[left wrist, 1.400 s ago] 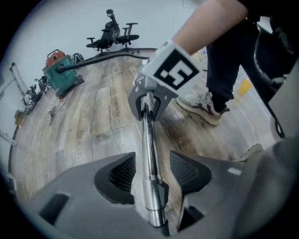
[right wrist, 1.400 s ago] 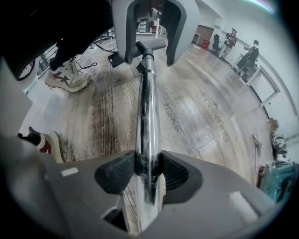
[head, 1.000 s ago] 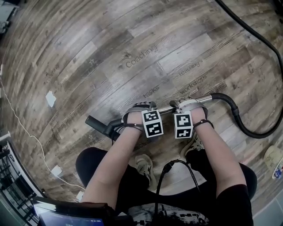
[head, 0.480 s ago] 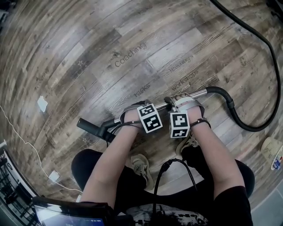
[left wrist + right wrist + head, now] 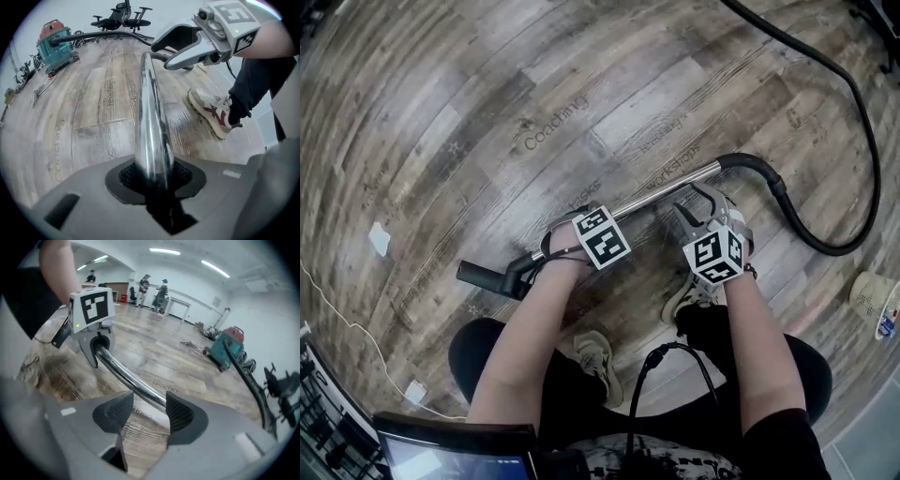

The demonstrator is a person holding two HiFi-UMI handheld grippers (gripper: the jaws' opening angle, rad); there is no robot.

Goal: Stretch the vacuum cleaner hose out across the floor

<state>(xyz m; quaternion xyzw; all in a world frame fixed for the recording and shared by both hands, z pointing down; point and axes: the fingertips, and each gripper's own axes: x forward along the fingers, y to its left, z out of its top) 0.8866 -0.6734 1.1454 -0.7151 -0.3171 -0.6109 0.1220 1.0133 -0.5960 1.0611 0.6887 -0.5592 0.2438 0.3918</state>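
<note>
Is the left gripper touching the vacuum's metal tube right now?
Touching. The left gripper view shows the left gripper clamped on the metal tube, with a pad pressed against each side of it.

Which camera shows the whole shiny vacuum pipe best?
The head view: the metal pipe shows almost whole there, from the black handle to the hose. The left gripper view looks straight along it, so it looks squashed short. The right gripper view shows only one stretch.

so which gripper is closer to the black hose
Right. The right gripper, jaws just opened and empty, hangs near the black hose; the left gripper is clamped on the chrome tube, farther away.
</note>
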